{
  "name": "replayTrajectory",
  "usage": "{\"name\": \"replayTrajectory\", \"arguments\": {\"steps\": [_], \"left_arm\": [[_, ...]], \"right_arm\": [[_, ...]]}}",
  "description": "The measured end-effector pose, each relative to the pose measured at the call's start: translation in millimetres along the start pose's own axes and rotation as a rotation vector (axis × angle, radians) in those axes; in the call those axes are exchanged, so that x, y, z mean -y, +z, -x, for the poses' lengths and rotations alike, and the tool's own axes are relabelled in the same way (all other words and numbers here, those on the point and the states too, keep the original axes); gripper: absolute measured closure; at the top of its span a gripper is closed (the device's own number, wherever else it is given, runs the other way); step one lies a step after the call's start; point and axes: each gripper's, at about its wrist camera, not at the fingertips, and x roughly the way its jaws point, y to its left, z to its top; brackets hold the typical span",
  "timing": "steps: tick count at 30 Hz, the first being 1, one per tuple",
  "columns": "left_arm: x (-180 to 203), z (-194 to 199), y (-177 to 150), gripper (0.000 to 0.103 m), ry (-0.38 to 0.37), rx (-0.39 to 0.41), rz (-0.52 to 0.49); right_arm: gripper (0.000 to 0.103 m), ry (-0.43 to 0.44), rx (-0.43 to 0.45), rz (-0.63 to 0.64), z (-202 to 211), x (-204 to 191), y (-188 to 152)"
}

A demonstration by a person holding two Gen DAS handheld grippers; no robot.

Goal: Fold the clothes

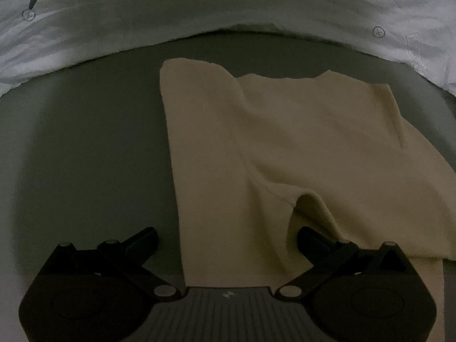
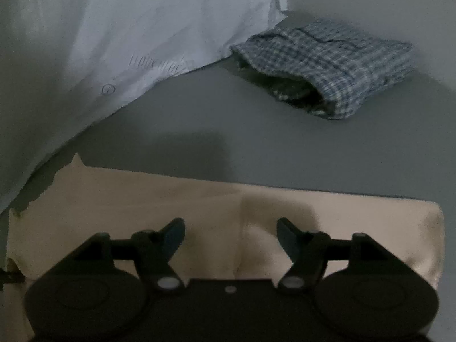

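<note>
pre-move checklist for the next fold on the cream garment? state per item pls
1. Left tool open: ok.
2. Right tool open: ok.
3. Neither tool holds cloth: ok; the left tool's right finger lies against a raised fold.
4. Cream garment flat: not ok, a fold bulges near the left tool.
5. Plaid garment clear of the cream one: ok, grey surface between.
6. White sheet off the cream garment: ok.

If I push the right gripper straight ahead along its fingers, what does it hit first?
Most likely the cream garment itself: the open right gripper sits low over it, and the cloth fills the space between and just ahead of its fingers. Beyond that lies bare grey surface, then the folded plaid shirt slightly right. Height is unclear.
</note>
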Motion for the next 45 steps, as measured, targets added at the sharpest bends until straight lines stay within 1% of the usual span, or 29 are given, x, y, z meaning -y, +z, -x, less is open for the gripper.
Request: {"name": "replayTrajectory", "arguments": {"steps": [1, 3, 4, 5, 7, 9, 11, 14, 15, 17, 18, 20, 21, 22, 24, 25, 28, 30, 31, 33, 35, 37, 39, 40, 41, 43, 45], "left_arm": [[-0.2, 0.3, -1.0, 0.000, -0.001, 0.004, 0.002], [-1.2, 0.1, -2.5, 0.000, -0.004, 0.012, 0.004], [-1.5, -0.3, -2.8, 0.000, -0.004, 0.015, 0.005], [-1.9, -0.2, -2.8, 0.000, -0.003, 0.015, 0.008], [-7.1, 5.1, -2.6, 0.000, 0.008, 0.023, 0.048], [-16.9, 22.9, -6.3, 0.000, -0.004, 0.064, 0.089], [-29.4, 49.6, -16.0, 0.000, -0.010, 0.114, 0.119], [-54.1, 92.5, -40.9, 0.000, -0.009, 0.185, 0.147], [-63.3, 106.0, -51.6, 0.000, -0.005, 0.204, 0.155], [-80.3, 129.2, -72.4, 0.000, -0.001, 0.236, 0.179], [-88.3, 138.6, -82.8, 0.000, -0.009, 0.248, 0.200], [-103.0, 153.4, -103.8, 0.000, -0.048, 0.262, 0.249], [-108.6, 159.3, -114.6, 0.000, -0.067, 0.265, 0.269], [-111.5, 163.4, -124.5, 0.000, -0.079, 0.263, 0.277], [-113.3, 168.5, -142.9, 0.000, -0.090, 0.257, 0.273], [-111.6, 169.2, -152.3, 0.000, -0.088, 0.250, 0.258], [-105.0, 163.1, -174.8, 0.000, -0.075, 0.211, 0.203], [-100.3, 158.4, -188.2, 0.000, -0.085, 0.179, 0.187], [-97.9, 155.8, -193.5, 0.000, -0.098, 0.163, 0.186], [-92.7, 150.9, -201.6, 0.000, -0.122, 0.135, 0.180], [-85.0, 147.3, -206.9, 0.000, -0.135, 0.119, 0.156], [-77.7, 145.1, -206.7, 0.000, -0.147, 0.114, 0.128], [-72.5, 143.8, -203.8, 0.000, -0.158, 0.117, 0.114], [-71.4, 143.2, -201.8, 0.000, -0.163, 0.120, 0.115], [-71.3, 142.5, -199.8, 0.000, -0.167, 0.124, 0.120], [-70.8, 140.2, -194.4, 0.000, -0.176, 0.130, 0.132], [-68.8, 135.7, -184.5, 0.000, -0.188, 0.137, 0.152]], "right_arm": [[0.033, 0.000, 0.009, 0.014, -1.7, -2.6, -0.6], [0.055, 0.000, 0.024, 0.047, -4.9, -8.5, -1.5], [0.087, -0.014, 0.024, 0.077, -5.8, -13.7, -1.0], [0.100, -0.044, 0.030, 0.108, -6.1, -19.4, 0.0], [0.100, -0.035, 0.047, 0.160, -2.0, -29.9, 2.4], [0.100, -0.039, 0.085, 0.248, 9.0, -48.5, 5.8], [0.100, -0.001, 0.148, 0.338, 26.4, -70.8, 7.8], [0.100, 0.088, 0.263, 0.491, 65.9, -116.5, 0.2], [0.100, 0.139, 0.306, 0.548, 85.5, -135.1, -6.0], [0.100, 0.269, 0.376, 0.648, 128.3, -167.3, -22.0], [0.100, 0.355, 0.393, 0.700, 149.3, -179.2, -32.7], [0.100, 0.557, 0.400, 0.818, 192.6, -200.2, -63.0], [0.100, 0.629, 0.372, 0.885, 208.3, -207.8, -82.2], [0.100, 0.680, 0.334, 0.964, 219.7, -213.1, -106.6], [0.100, 0.714, 0.239, 1.114, 227.2, -216.2, -160.5], [0.100, 0.718, 0.192, 1.180, 228.4, -216.6, -186.3], [0.100, 0.627, 0.067, 1.296, 210.6, -208.0, -251.5], [0.100, 0.564, 0.017, 1.318, 200.0, -203.9, -274.3], [0.100, 0.547, 0.009, 1.304, 198.3, -203.0, -278.4], [0.099, 0.533, -0.006, 1.271, 199.2, -203.8, -278.8], [0.097, 0.517, -0.046, 1.251, 198.5, -207.0, -281.9], [0.090, 0.503, -0.097, 1.228, 195.1, -205.4, -284.6], [0.077, 0.512, -0.117, 1.179, 198.4, -199.7, -280.1], [0.065, 0.525, -0.119, 1.138, 202.4, -195.1, -274.8], [0.055, 0.535, -0.117, 1.093, 207.0, -189.9, -269.5], [0.053, 0.534, -0.105, 0.998, 213.2, -181.3, -253.4], [0.051, 0.512, -0.089, 0.928, 211.8, -174.2, -238.2]]}}
